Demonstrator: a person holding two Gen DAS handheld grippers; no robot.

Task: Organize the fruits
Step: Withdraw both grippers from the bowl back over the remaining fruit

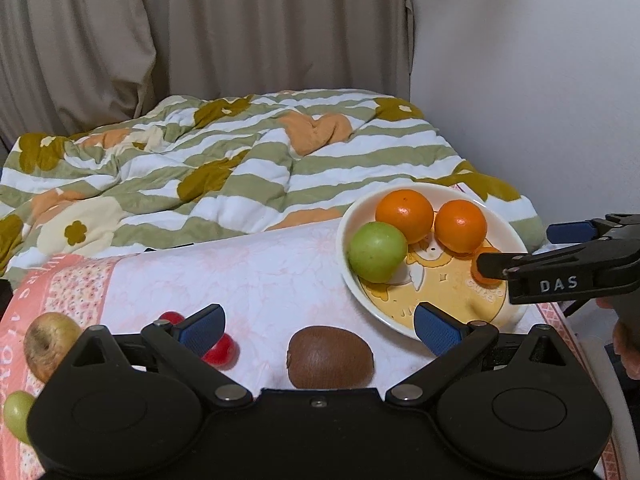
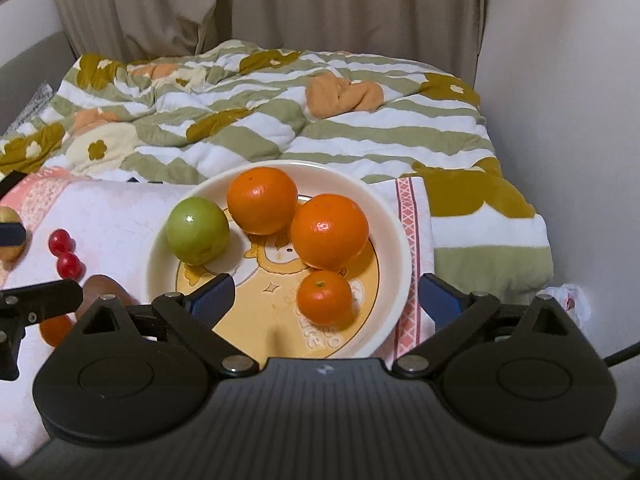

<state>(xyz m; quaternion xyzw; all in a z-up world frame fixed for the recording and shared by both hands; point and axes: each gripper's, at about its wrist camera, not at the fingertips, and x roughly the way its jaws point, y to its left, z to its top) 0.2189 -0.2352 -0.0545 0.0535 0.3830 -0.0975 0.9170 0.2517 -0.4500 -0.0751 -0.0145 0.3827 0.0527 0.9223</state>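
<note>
Plate (image 2: 400, 240), cream rim w/ yellow cartoon print, sits on pink-white cloth (image 1: 256, 272) at bed edge. Contents: green apple (image 2: 197, 231) at left side, against rim; two big oranges, one at back (image 2: 262, 201), one at right (image 2: 329, 231), touching each other; small orange (image 2: 324, 297) at front, just below the right one. Apple sits close beside the back orange.

Off plate, on cloth: kiwi (image 1: 330, 357) just left of plate; two red cherry tomatoes (image 1: 218, 350) further left, side by side; brownish yellow apple (image 1: 50, 344) near left edge; green grape-like fruit (image 1: 16, 414) below it, partly cut off. One more orange-red fruit (image 2: 54, 330) shows by the kiwi in right wrist view, mostly hidden, can't ID.

Left gripper (image 1: 318, 330): low over cloth, jaws spread wide, kiwi sits betw. the fingers, not touched.

Right gripper (image 2: 326, 298): above front of plate, jaws spread wide, small orange betw. them, no contact seen.

Striped flower quilt (image 1: 224, 168) behind, curtain (image 1: 200, 28) at back.
</note>
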